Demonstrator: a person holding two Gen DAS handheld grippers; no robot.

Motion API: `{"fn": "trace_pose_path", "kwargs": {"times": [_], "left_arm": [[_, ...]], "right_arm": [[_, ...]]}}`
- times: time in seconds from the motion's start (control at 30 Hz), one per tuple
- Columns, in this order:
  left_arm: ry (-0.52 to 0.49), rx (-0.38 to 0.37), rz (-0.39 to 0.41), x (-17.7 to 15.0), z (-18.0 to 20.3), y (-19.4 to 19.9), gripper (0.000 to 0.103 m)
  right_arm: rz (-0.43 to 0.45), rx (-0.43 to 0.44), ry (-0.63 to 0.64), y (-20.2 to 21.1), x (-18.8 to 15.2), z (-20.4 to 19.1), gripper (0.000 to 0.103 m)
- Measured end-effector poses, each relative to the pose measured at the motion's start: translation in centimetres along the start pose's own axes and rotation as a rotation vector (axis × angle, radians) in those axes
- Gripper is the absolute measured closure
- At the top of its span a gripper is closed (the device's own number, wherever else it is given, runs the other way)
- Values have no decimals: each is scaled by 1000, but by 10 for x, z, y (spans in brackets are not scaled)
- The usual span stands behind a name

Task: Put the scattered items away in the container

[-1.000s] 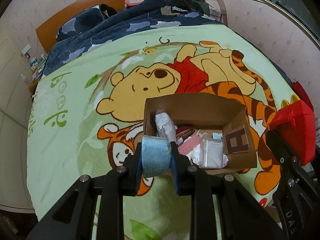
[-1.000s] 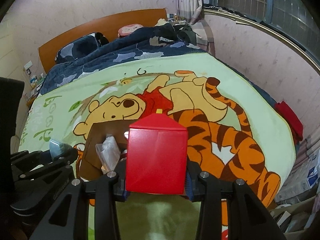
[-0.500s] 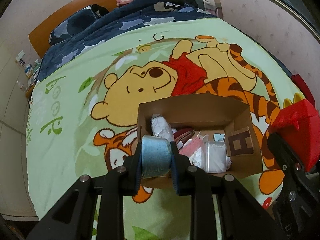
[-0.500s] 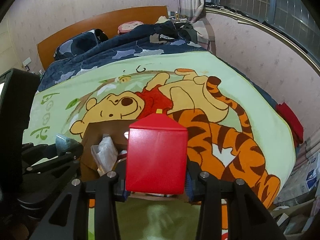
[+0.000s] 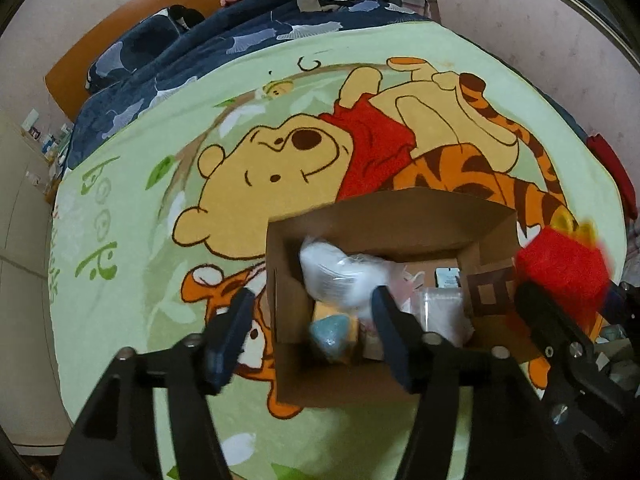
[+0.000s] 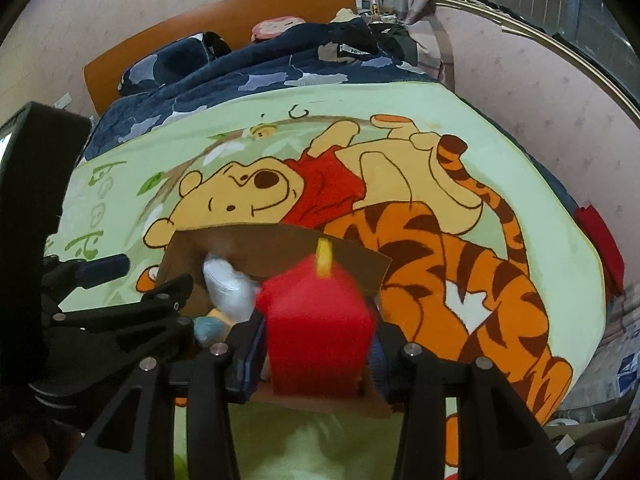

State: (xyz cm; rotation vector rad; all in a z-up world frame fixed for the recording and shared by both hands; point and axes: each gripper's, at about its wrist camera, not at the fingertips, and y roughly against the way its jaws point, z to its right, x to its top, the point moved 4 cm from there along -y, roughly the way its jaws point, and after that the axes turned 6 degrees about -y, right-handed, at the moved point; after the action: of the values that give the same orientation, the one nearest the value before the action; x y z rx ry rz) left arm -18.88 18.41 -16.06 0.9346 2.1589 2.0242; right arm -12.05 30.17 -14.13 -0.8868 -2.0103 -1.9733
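An open cardboard box (image 5: 400, 208) stands on the green cartoon blanket (image 5: 120, 280). My left gripper (image 5: 311, 292) hangs over the box's left part, its jaws opening wide. The light blue roll (image 5: 330, 334) is free of them and lies blurred inside the box, below a white plastic bag (image 5: 336, 276). My right gripper (image 6: 316, 320) is over the box's (image 6: 260, 240) near right side with its jaws opening. The red block (image 6: 320, 328) with a yellow stud sits blurred and tilted between them, slipping down. From the right wrist, the left gripper (image 6: 152, 276) shows at the left with the blue roll (image 6: 208, 328) beneath it.
The box also holds a clear packet (image 5: 440, 308), pink items and a brown patterned card (image 5: 488, 288). A dark blue duvet (image 5: 200, 60) and a wooden headboard (image 6: 200, 28) lie beyond the blanket. A red cloth (image 6: 600, 240) hangs off the bed's right edge, by the wall.
The left jaws have sprung open and the blue roll has dropped into the box. Both grippers sank closer over the box. The red block has tilted and slid lower between the right jaws.
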Motion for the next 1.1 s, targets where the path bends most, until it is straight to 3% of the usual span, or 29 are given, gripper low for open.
{"fn": "trace_pose_path", "kwargs": {"times": [0.27, 0.8, 1.1], "left_arm": [[-4, 6, 21, 6, 0, 3, 28], [-4, 19, 51, 5, 3, 20, 28], [0, 18, 45, -4, 7, 29, 28]], "right_arm": [[20, 9, -21, 5, 4, 2, 55], [38, 17, -42, 19, 4, 5, 55], [0, 19, -59, 26, -3, 10, 55]]}}
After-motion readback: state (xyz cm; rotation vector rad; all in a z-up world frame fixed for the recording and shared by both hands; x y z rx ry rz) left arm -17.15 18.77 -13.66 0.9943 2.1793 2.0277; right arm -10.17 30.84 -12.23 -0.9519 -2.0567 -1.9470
